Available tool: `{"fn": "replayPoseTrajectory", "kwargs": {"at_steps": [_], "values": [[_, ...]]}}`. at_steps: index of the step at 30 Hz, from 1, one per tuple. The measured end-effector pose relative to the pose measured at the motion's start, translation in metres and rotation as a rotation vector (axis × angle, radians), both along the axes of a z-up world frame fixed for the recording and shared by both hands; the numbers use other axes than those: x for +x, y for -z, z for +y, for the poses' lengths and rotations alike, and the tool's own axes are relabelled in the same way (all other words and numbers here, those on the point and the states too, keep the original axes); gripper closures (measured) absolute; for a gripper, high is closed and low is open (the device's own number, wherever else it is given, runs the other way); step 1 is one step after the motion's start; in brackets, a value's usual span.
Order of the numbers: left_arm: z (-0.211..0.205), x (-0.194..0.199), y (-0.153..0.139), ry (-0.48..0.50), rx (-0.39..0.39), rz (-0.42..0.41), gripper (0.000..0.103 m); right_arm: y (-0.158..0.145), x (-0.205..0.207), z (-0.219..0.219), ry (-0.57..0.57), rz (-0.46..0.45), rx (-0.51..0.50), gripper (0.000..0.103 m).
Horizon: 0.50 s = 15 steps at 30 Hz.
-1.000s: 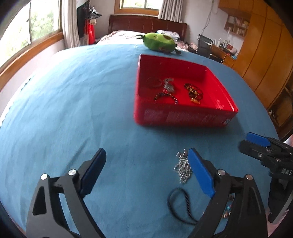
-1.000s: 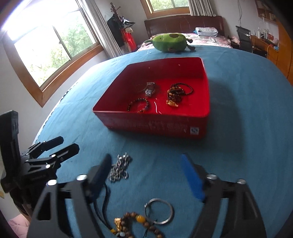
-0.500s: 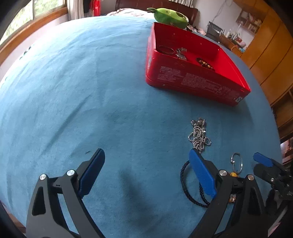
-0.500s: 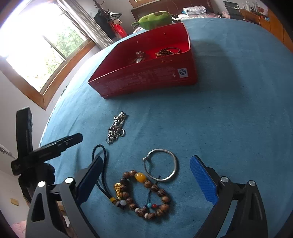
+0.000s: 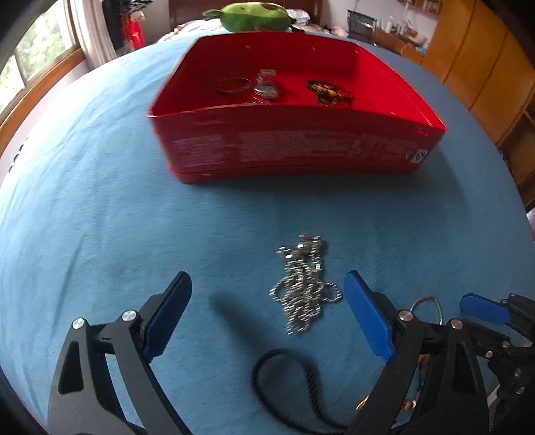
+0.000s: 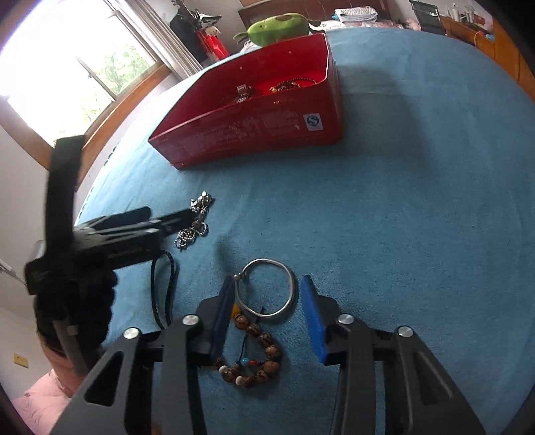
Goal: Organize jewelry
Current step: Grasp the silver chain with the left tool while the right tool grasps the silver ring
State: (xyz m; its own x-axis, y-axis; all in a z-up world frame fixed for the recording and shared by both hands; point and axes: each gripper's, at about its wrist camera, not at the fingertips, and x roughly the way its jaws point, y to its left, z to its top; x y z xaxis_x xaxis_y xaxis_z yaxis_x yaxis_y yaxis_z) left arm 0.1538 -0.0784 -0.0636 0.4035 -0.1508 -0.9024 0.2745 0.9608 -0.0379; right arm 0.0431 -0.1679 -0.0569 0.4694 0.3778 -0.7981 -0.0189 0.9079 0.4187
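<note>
A red tray (image 5: 294, 150) on the blue cloth holds several bracelets and a small silver piece; it also shows in the right wrist view (image 6: 254, 134). A silver chain (image 5: 301, 287) lies between the jaws of my open left gripper (image 5: 267, 311). A black cord loop (image 5: 291, 384) lies nearer to me. My right gripper (image 6: 267, 314) is open and straddles a silver bangle (image 6: 271, 291), with a brown bead bracelet (image 6: 257, 351) just behind it. The left gripper (image 6: 174, 221) shows in the right wrist view beside the chain (image 6: 194, 224).
A green plush toy (image 5: 257, 15) lies beyond the tray. A window (image 6: 77, 67) is at the left. Wooden cupboards (image 5: 485, 67) stand at the right. The blue cloth (image 6: 418, 200) stretches wide to the right of the jewelry.
Both grippers have dropped lower and moved forward. The chain now lies between the left jaws. The right jaws have narrowed around the silver bangle.
</note>
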Motion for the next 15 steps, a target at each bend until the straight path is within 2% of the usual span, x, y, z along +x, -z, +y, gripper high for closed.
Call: {"fn": "replayPoseTrajectory", "kwargs": {"at_steps": [3,7,8,10,12,13,15], "values": [[-0.008,0.003,0.009,0.026,0.004,0.036,0.02,-0.003,-0.002,-0.002,-0.005,-0.007,-0.003,0.066],[-0.016,-0.001,0.013,0.047,0.034,0.028,0.02,-0.003,0.0,0.0,-0.016,-0.004,0.0,0.066],[-0.017,-0.002,0.013,0.053,0.033,0.028,0.024,-0.002,0.0,0.001,-0.018,-0.002,0.0,0.066],[-0.02,-0.005,0.012,0.073,0.029,0.026,0.037,-0.001,0.002,0.004,-0.024,0.005,0.004,0.066],[-0.024,-0.007,0.012,0.096,0.022,0.029,0.054,-0.001,0.005,0.008,-0.03,0.01,0.007,0.066],[-0.026,-0.008,0.012,0.103,0.02,0.028,0.058,0.0,0.006,0.01,-0.033,0.011,0.005,0.066],[-0.028,-0.009,0.012,0.11,0.02,0.019,0.08,-0.001,0.008,0.016,-0.047,0.013,0.0,0.066]]}}
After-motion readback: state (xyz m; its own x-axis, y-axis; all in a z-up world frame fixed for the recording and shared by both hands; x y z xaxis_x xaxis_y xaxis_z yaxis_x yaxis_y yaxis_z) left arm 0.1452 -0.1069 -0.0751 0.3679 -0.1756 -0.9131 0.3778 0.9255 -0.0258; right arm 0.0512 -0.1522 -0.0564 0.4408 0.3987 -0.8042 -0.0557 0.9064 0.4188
